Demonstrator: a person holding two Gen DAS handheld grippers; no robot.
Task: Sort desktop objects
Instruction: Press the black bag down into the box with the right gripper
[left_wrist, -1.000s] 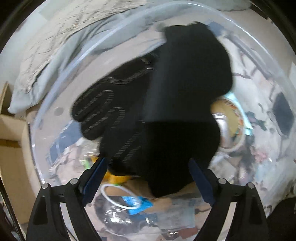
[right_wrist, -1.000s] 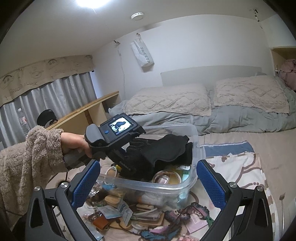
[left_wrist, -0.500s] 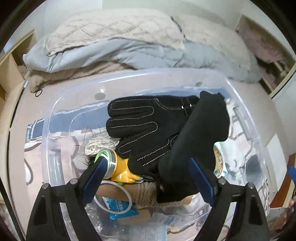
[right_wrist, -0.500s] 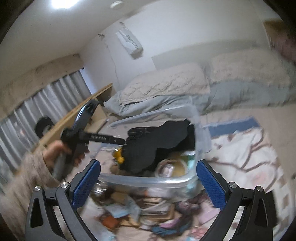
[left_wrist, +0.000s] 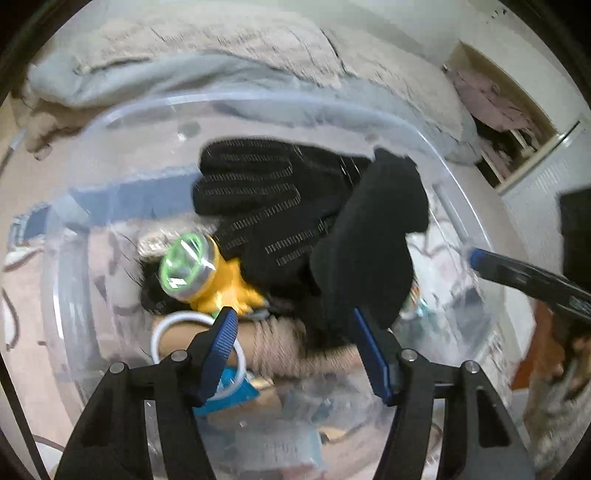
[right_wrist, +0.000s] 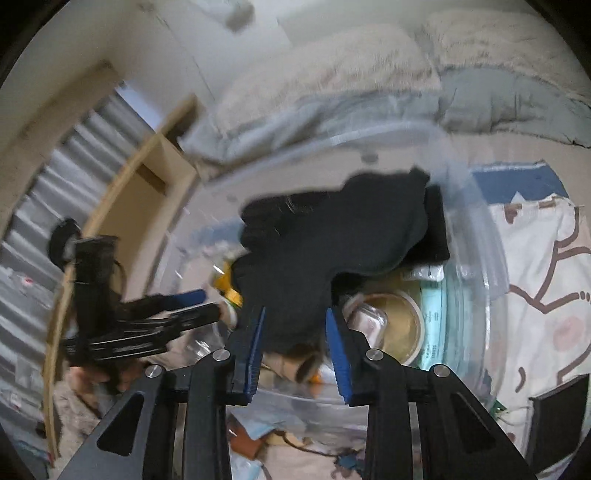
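Note:
A clear plastic bin (left_wrist: 258, 98) (right_wrist: 476, 221) on the bed holds two black gloves, one stitched (left_wrist: 258, 206) and one plain (left_wrist: 369, 251) (right_wrist: 332, 236). Under them lie a yellow torch (left_wrist: 218, 288), a white ring (left_wrist: 162, 328) and a rope-wound spool (left_wrist: 280, 343). My left gripper (left_wrist: 293, 317) (right_wrist: 207, 304) hovers over the bin's near side, its jaws closing, with the spool and glove cuff below the gap and no pad touching them. My right gripper (right_wrist: 295, 310) (left_wrist: 471, 254) is shut by the bin's rim. The plain glove shows beyond its narrow gap.
Pillows and a grey duvet (right_wrist: 480, 107) lie behind the bin. A patterned sheet (right_wrist: 535, 277) spreads to the right, and a wooden shelf (right_wrist: 147, 177) stands at the left. Small clutter (right_wrist: 251, 439) lies before the bin's near wall. A tape roll (right_wrist: 399, 321) sits inside.
Both grippers' jaws have narrowed, the right from wide open to shut. The right gripper dropped toward the bin and now looks down on the glove. The left drew back from the gloves.

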